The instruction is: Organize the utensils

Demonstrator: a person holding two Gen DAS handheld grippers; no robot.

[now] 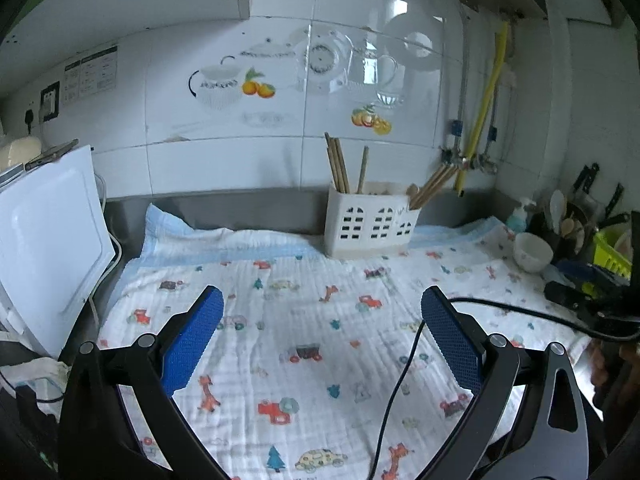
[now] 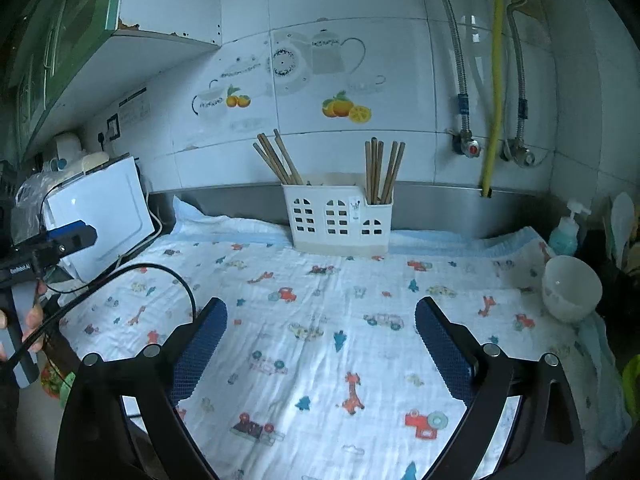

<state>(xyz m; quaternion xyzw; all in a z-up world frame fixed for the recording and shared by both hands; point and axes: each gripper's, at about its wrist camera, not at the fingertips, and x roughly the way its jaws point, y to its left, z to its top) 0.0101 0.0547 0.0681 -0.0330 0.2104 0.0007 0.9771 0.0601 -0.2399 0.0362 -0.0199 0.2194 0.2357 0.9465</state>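
Observation:
A white utensil holder (image 1: 370, 222) (image 2: 338, 220) stands at the back of the counter against the wall. Brown chopsticks stand in its left compartment (image 1: 338, 164) (image 2: 278, 158) and in its right compartment (image 1: 432, 186) (image 2: 382, 172). My left gripper (image 1: 322, 304) is open and empty above the printed cloth (image 1: 304, 320), well in front of the holder. My right gripper (image 2: 320, 314) is open and empty above the same cloth (image 2: 320, 320). The left gripper also shows at the left edge of the right wrist view (image 2: 76, 236).
A white appliance (image 1: 48, 248) (image 2: 100, 220) stands at the left. A white bowl (image 1: 532, 252) (image 2: 570, 288) and a soap bottle (image 2: 566, 232) sit at the right, near a dark utensil rack (image 1: 576, 216). A black cable (image 1: 404, 360) crosses the cloth. Pipes run down the wall (image 2: 494, 80).

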